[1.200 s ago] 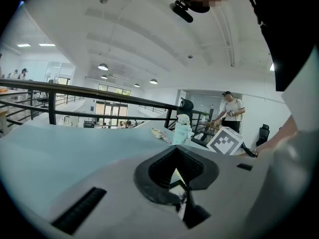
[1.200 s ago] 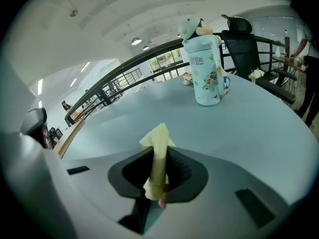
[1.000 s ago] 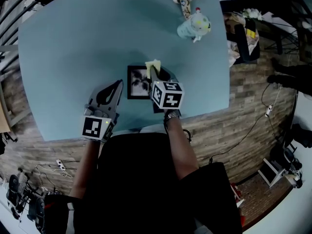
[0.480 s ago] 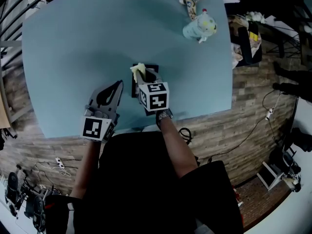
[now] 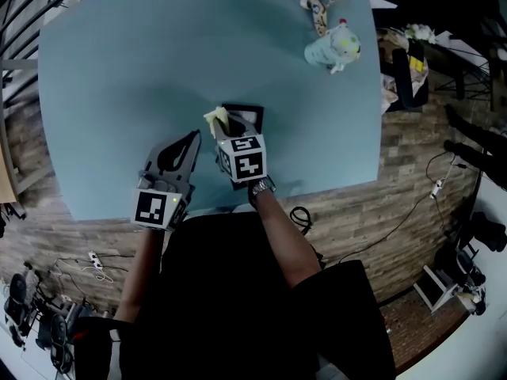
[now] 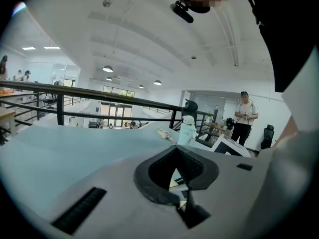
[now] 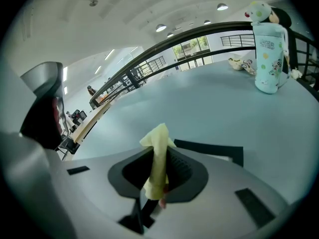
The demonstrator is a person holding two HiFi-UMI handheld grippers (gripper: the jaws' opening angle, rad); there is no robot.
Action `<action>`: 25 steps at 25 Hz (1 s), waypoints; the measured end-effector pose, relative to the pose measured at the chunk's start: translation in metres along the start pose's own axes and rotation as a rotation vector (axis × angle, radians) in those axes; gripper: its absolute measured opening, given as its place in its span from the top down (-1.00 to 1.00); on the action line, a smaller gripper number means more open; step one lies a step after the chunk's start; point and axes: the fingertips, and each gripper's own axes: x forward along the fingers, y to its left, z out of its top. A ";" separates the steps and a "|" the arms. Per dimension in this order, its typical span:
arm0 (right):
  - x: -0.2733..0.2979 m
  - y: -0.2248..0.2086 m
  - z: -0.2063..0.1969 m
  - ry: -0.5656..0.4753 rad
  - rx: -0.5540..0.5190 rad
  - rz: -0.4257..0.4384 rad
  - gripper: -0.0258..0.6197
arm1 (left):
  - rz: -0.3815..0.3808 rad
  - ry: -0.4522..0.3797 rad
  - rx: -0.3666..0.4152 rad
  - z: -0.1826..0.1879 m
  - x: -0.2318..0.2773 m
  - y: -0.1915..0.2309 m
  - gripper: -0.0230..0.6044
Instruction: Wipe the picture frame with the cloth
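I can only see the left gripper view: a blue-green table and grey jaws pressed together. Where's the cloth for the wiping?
Observer: The right gripper has it. A pale yellow cloth is pinched between its jaws and pokes up past them.
Visitor: And the picture frame?
Observer: The picture frame lies flat on the table. In the head view the right gripper covers most of it, with the cloth at its left edge.
Visitor: Is my gripper touching the frame?
Observer: No. In the head view the left gripper sits to the frame's left, apart from it, shut and holding nothing.
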 end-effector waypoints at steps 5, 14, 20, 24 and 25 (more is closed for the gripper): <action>0.001 -0.001 -0.001 0.002 0.005 0.000 0.74 | -0.005 0.001 -0.002 0.000 0.001 0.001 0.94; -0.007 -0.015 -0.003 -0.006 0.035 -0.024 0.74 | -0.035 -0.014 0.004 0.001 0.007 -0.007 0.94; -0.015 -0.028 -0.010 -0.005 0.059 -0.051 0.74 | -0.053 -0.016 0.015 0.003 0.009 -0.015 0.94; -0.022 -0.039 -0.014 -0.011 0.073 -0.067 0.74 | -0.056 -0.005 0.018 0.001 0.010 -0.021 0.94; -0.023 -0.041 -0.014 -0.012 0.075 -0.072 0.74 | -0.060 -0.009 0.021 0.001 0.010 -0.021 0.94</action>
